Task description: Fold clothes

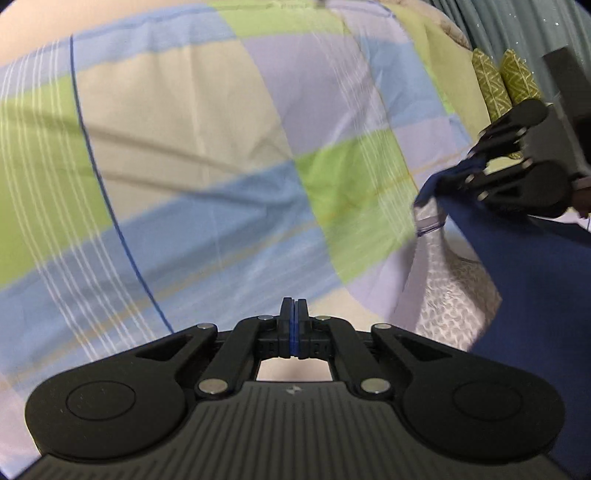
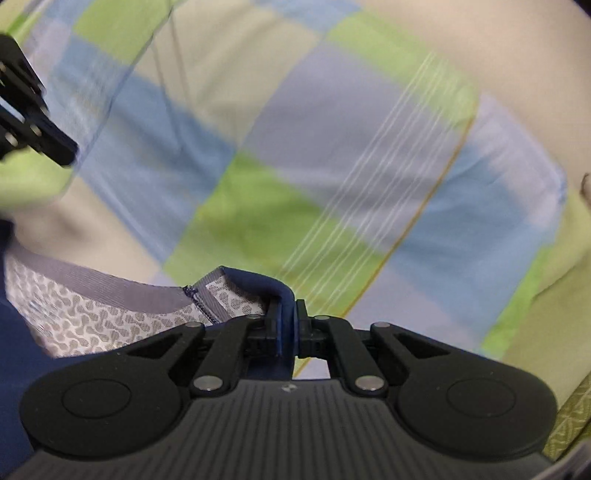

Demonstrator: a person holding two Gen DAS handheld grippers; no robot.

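A navy blue garment point(image 1: 524, 280) with a grey-patterned white lining point(image 1: 454, 295) hangs above a checked bedsheet point(image 1: 221, 147). My right gripper point(image 2: 287, 317) is shut on the garment's navy edge point(image 2: 258, 278), and its lining point(image 2: 92, 314) hangs to the left. In the left wrist view the right gripper point(image 1: 476, 170) holds that edge at the right. My left gripper point(image 1: 294, 314) is shut, with a thin blue strip between its pads; I cannot tell whether this is cloth. The left gripper point(image 2: 55, 151) shows at the far left of the right wrist view.
The bedsheet point(image 2: 295, 147) has green, blue, lilac and beige squares and fills both views. Two green patterned cushions point(image 1: 502, 81) and a grey curtain point(image 1: 498, 22) stand at the far right of the left wrist view.
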